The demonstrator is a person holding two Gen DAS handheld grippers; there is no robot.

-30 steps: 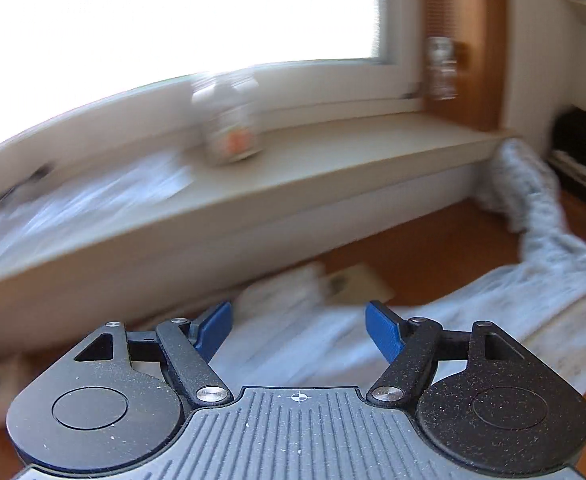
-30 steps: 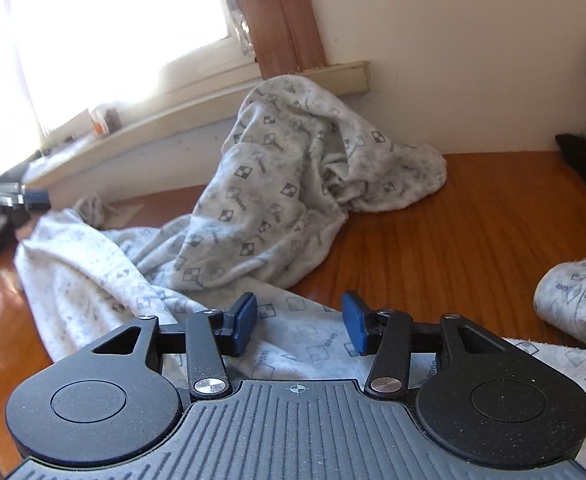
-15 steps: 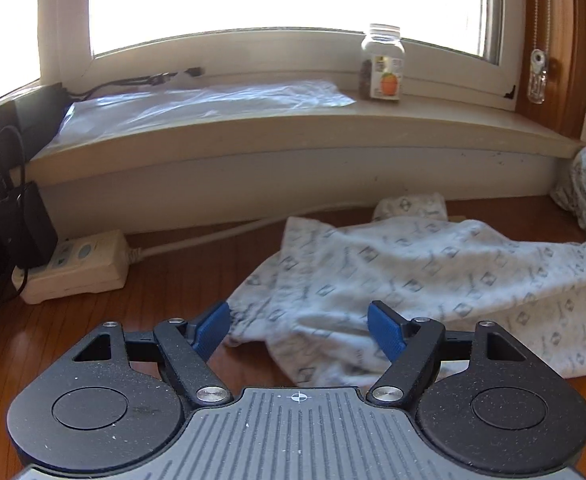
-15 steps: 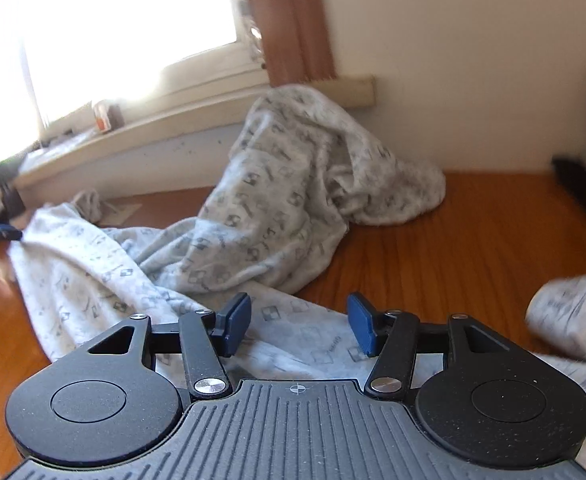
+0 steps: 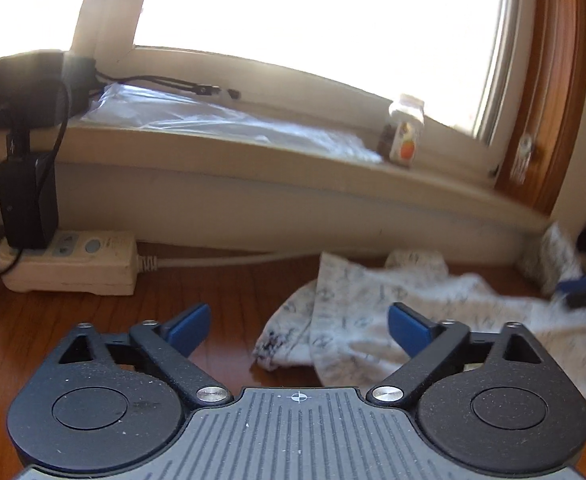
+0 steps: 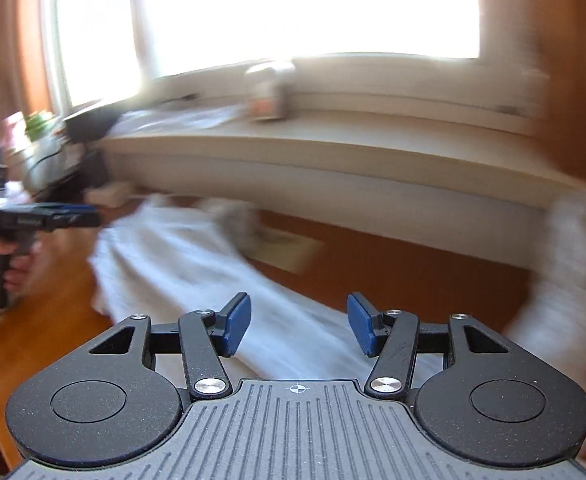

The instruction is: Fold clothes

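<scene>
The left tongs [image 5: 299,326] are opening at this moment, their blue pads now standing far apart with nothing pressed between them. A second ago they faced the windowsill and the jar; since then they have swung round and dipped, so that the near end of the patterned garment [image 5: 357,320] now lies just ahead of them on the wooden floor [image 5: 93,320], its rumpled corner falling between the pads in the view but below them, not touched. A power strip [image 5: 69,264] sits well off to their left against the wall, with the jar [image 5: 405,136] up on the windowsill [image 5: 253,160] beyond.

The right tongs [image 6: 299,326] stand about half open and empty. Their view has swept sharply from the heaped far end of the cloth toward the window, and it is heavily blurred. The garment [image 6: 197,264] runs out ahead of them as a long pale strip, and the left tongs show at the left edge of this view, held in a hand [image 6: 9,256].

By my reading, both tools are being brought to one edge of the spread cloth. The widening left tongs suggest a pinch on the near corner comes next. No fold has been made yet: the garment lies loose and creased, and one end is bunched near the wall to the right.
</scene>
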